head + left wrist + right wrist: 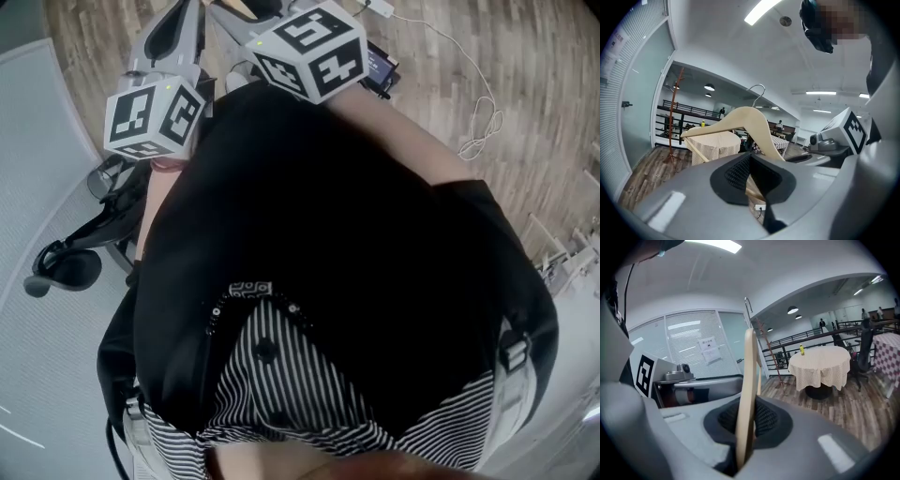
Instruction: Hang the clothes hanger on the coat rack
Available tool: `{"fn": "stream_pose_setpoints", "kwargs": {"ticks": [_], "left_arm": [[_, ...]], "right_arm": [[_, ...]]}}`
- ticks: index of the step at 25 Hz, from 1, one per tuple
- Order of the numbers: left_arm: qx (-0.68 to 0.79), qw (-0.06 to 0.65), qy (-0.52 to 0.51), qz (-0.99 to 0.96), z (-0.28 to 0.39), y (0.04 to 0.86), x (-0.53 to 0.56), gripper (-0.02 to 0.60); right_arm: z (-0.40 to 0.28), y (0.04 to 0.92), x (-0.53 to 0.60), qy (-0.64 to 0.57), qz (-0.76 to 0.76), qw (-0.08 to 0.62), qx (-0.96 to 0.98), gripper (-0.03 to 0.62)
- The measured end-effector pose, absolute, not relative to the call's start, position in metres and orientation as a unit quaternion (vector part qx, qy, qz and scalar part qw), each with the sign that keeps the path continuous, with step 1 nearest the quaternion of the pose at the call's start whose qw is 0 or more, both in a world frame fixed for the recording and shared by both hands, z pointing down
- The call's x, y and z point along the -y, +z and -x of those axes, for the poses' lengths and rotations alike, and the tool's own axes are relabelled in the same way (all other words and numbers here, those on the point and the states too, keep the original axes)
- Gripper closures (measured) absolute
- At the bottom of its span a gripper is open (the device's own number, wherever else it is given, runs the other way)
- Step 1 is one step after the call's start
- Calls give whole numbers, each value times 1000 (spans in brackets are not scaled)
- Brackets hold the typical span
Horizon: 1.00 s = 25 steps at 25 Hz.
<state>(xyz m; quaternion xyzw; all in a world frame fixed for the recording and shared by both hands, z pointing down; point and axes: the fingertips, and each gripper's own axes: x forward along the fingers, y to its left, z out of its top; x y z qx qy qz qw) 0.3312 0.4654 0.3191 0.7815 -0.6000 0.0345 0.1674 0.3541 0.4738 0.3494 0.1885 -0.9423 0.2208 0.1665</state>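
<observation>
I'm seeing bright, even indoor light in both gripper views. A ceiling strip light (pixel 761 11) is glaring white above the clothes hanger (pixel 745 119) and blowing out at its edges. In the right gripper view a second strip light (pixel 717 244) is burning out up and left of the clothes hanger (pixel 749 380). The near foreground below the clothes hanger is reading soft and out of focus. Fisheye is bending straight lines, and the corners are going black. The head view is running dimmer, with a black garment (pixel 328 262) swallowing all detail.
</observation>
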Motion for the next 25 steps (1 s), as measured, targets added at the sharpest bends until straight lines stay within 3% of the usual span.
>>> {"fn": "stream_pose_setpoints", "kwargs": {"ticks": [12,25], "left_arm": [[583,158,43,-796,-404,324,-481,580],[584,161,39,-795,-409,322,-485,580]], "right_arm": [[-425,352,-488,219,-207,147,942,568],[-445,352,-489,222,-221,142,939,568]]}}
